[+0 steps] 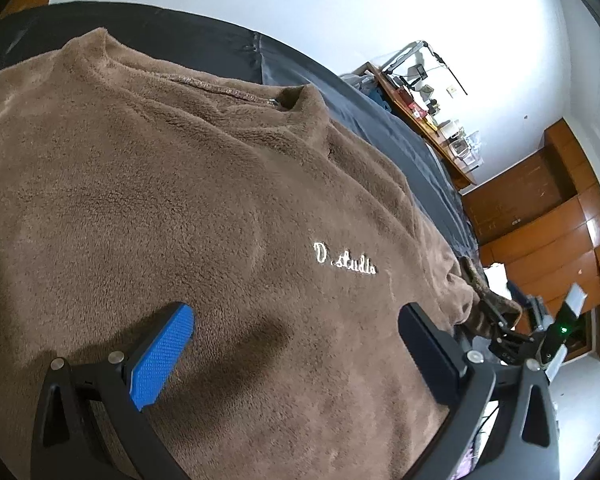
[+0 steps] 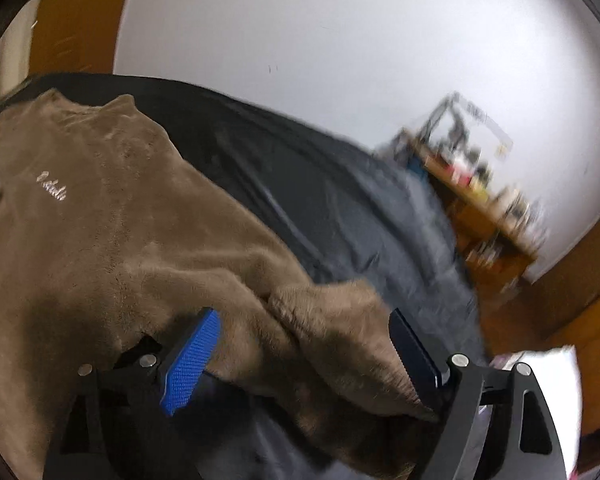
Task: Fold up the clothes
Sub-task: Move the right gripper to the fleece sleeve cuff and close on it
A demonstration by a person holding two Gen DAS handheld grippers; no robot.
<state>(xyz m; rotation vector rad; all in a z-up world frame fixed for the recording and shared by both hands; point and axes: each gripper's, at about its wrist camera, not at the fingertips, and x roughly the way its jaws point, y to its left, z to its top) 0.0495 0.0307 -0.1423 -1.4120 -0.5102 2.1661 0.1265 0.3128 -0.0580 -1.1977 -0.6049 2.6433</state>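
The left gripper hovers low over the chest of a brown fleece top, with its jaws spread wide and nothing between them. Its blue-padded finger and its black finger both stand over the fabric, and whether they touch the pile cannot be told. The top lies front up on a dark sheet that covers a bed, collar toward the far wall, and white stitched lettering sits on its chest just beyond the black finger.

To the right, the right gripper is at the top's sleeve, which trails off the body toward the bed's edge. Its jaws are also wide apart; the sleeve's bunched fleece lies between them and brushes the black finger, while the blue pad stands clear of it. It is not pinched.

Farther right, a wooden shelf against the white wall carries small clutter too blurred to name, and wooden cabinets stand beyond it.
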